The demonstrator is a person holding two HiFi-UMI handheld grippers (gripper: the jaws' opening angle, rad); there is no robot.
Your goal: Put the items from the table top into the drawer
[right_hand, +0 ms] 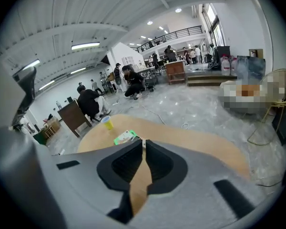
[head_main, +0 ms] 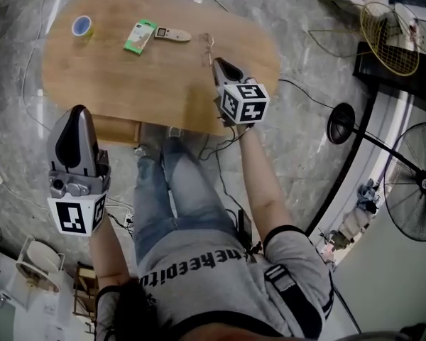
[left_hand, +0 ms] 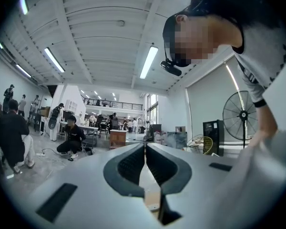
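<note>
An oval wooden table carries a blue and yellow tape roll, a green packet, a beige handheld device and a small thin item. A wooden drawer front shows under the table's near edge. My right gripper hangs over the table's near right part, pointing down at it. Its jaws stand a narrow slit apart with nothing between them; the packet and tape roll lie beyond. My left gripper is off the table's near left corner, shut and empty.
The person's legs are at the table's near edge. Cables trail on the grey floor. A black stand base, a standing fan and a wire fan guard are at the right. Several people are far off in the hall.
</note>
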